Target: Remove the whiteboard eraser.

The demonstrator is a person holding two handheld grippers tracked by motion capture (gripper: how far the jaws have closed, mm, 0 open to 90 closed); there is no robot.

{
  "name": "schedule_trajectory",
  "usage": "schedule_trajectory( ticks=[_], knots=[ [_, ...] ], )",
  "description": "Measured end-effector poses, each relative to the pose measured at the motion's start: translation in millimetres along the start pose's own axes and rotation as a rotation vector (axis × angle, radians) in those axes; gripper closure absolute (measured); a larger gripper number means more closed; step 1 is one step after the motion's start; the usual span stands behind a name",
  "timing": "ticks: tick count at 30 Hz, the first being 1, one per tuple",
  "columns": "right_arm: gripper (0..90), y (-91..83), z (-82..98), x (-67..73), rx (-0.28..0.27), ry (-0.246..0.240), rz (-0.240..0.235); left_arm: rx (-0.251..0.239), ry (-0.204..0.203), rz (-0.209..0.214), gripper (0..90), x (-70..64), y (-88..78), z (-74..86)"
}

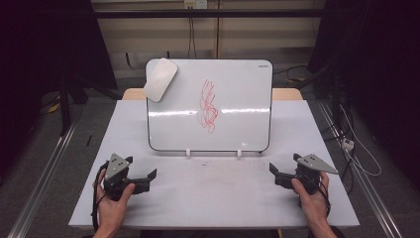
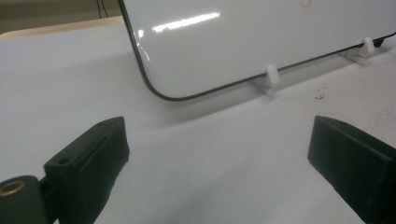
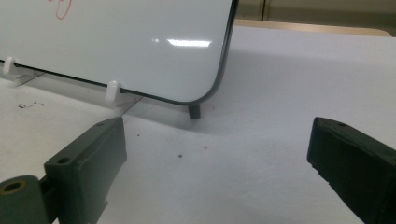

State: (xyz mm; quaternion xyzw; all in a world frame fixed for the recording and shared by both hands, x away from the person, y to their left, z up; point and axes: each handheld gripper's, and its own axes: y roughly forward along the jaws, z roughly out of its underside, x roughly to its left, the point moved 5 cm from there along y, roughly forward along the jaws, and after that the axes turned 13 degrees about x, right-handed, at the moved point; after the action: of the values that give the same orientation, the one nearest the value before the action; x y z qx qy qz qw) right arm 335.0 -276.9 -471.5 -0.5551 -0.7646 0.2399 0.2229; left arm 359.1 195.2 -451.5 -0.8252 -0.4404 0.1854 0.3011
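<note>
While wide apart, both tools [image 1: 148, 174] [image 1: 274, 171] empty.

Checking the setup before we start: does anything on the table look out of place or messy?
A red marker scribble crosses the middle of the propped white whiteboard, and a white rounded eraser sits tilted over its upper left corner. Dark specks dot the white table below the board.

We see a white board [image 1: 237, 99] with a thin black rim and a tangle of red scribble [image 1: 209, 106] near its middle. A pale white-grey eraser [image 1: 160, 79] sits at the board's upper left corner. Below the board, the table [image 1: 213, 193] is pale grey-white, and both grippers [image 1: 143, 179] [image 1: 277, 174] are black with grey plates.
</note>
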Motion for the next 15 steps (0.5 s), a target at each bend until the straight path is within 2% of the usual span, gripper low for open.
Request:
schedule_trajectory(
  ticks=[11,13,14,15],
  knots=[
    [4.4,2.4,0.5,-1.8,0.011,0.008,-0.018,0.002,-0.003,0.007,5.9,4.9,5.2,-4.7],
    [4.4,3.2,0.7,-2.6,0.013,0.013,-0.021,-0.011,0.011,0.029,6.1,5.2,4.7,-9.6],
    [4.4,3.3,0.8,-3.0,0.015,0.013,-0.023,-0.04,0.022,0.046,6.9,5.1,2.2,-14.3],
    [4.4,3.6,0.8,-2.9,0.017,0.014,-0.026,-0.06,0.039,0.04,7.8,5.9,-0.5,-19.0]
  ],
)
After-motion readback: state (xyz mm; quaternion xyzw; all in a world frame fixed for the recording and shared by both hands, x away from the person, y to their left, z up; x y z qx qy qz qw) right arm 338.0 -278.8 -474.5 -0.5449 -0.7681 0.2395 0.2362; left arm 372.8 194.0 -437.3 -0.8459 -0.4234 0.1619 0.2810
